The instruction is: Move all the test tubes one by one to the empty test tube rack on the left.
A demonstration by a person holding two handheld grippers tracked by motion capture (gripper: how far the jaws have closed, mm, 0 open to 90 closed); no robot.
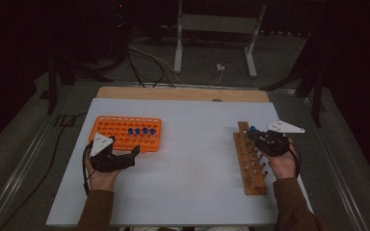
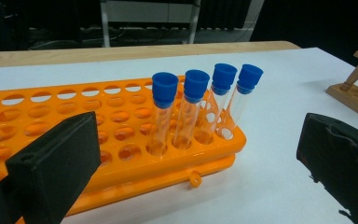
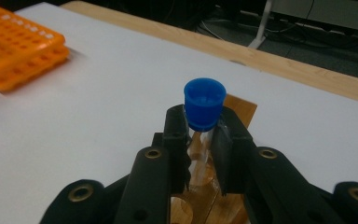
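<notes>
Both grippers rest low on our white table (image 1: 188, 159): our left gripper (image 1: 134, 153) idles, jaws spread, beside the orange rack (image 1: 107, 129), where four blue-capped tubes (image 2: 200, 109) wait. Our right gripper (image 3: 200, 140) pinches one capped tube (image 3: 204, 103) under its cap, over the far end of the wooden rack (image 1: 250, 161). We judge the transfer barely begun; four remain.

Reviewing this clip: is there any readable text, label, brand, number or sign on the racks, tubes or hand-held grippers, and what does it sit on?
No readable text in any view.
Orange rack: no visible lettering or numbers.
Blue-capped tubes: no labels visible.
Wooden rack: plain wood, no markings visible.
Blue cap of the tube in the right hand-held gripper: faint moulded relief on top, too blurred to read.
Left hand-held gripper: no print visible.
</notes>
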